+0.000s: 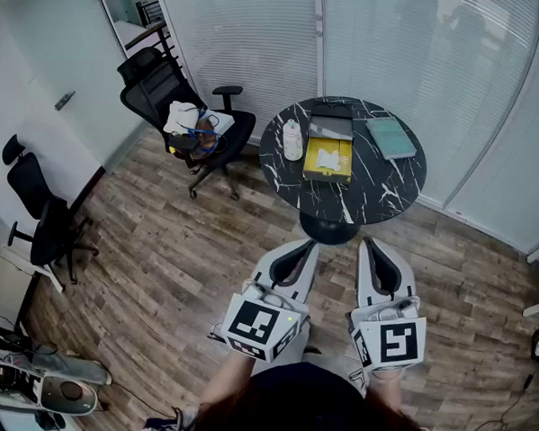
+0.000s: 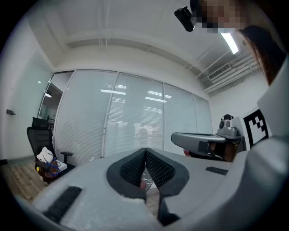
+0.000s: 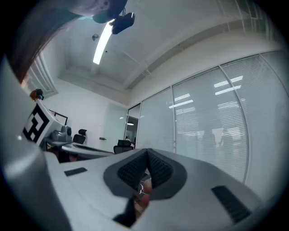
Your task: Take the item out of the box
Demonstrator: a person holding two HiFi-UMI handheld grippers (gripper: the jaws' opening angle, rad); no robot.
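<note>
A grey open box (image 1: 332,128) lies on the round black marble table (image 1: 397,181) in the head view, with a yellow item (image 1: 327,158) in it. My two grippers are held side by side over the wooden floor, short of the table and well apart from the box. In the head view the left gripper (image 1: 304,246) and the right gripper (image 1: 370,243) both point toward the table. Each has its jaws pressed together with nothing between them. The left gripper (image 2: 145,151) and the right gripper (image 3: 147,153) views show mostly glass walls beyond the closed pads.
A white object (image 1: 293,139) lies left of the box and a green book (image 1: 391,137) to its right. A black office chair (image 1: 168,97) holding clothes stands left of the table, with another chair (image 1: 40,216) by the left wall. Blinds and glass walls run behind the table.
</note>
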